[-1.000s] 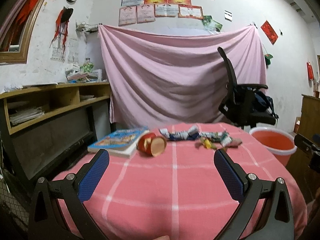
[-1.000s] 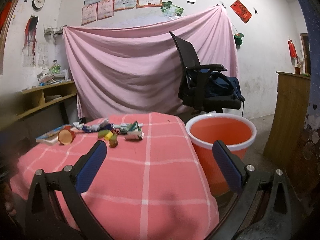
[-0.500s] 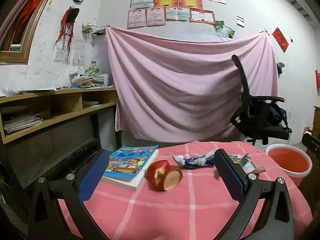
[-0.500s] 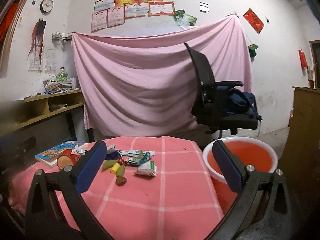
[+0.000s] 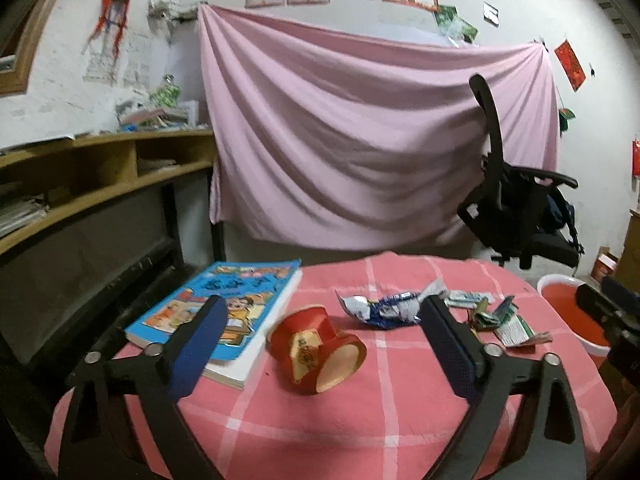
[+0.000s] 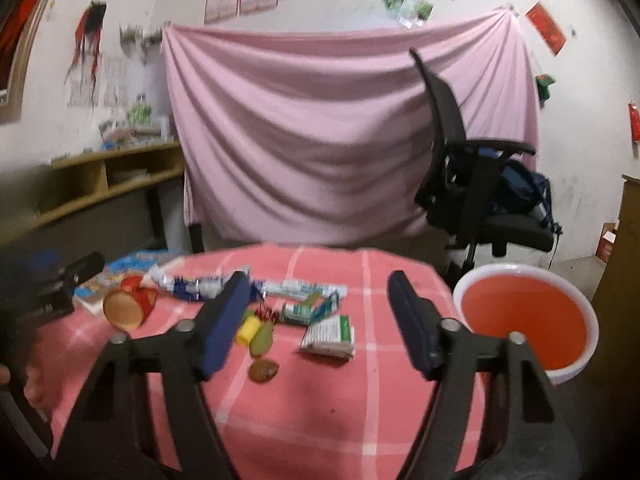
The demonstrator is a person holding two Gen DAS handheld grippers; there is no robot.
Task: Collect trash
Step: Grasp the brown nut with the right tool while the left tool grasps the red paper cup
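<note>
A red paper cup [image 5: 318,350] lies on its side on the pink checked tablecloth [image 5: 360,420], between the open jaws of my left gripper [image 5: 320,344], which is just short of it. It also shows in the right wrist view [image 6: 130,307]. A blue-white wrapper [image 5: 384,308] and several small wrappers [image 5: 504,320] lie beyond. My right gripper [image 6: 316,320] is open and empty above a green-white packet [image 6: 330,336], a yellow piece [image 6: 248,330] and brownish scraps [image 6: 263,370]. An orange bucket [image 6: 528,316] stands right of the table.
A children's book [image 5: 224,312] lies at the table's left edge, next to the cup. A black office chair [image 6: 472,184] stands behind the bucket. Wooden shelves [image 5: 80,184] run along the left wall. A pink sheet [image 5: 360,140] hangs behind.
Both grippers moved forward and tilted down towards the table. The cup now sits between the left jaws. The right jaws look somewhat narrower than before.
</note>
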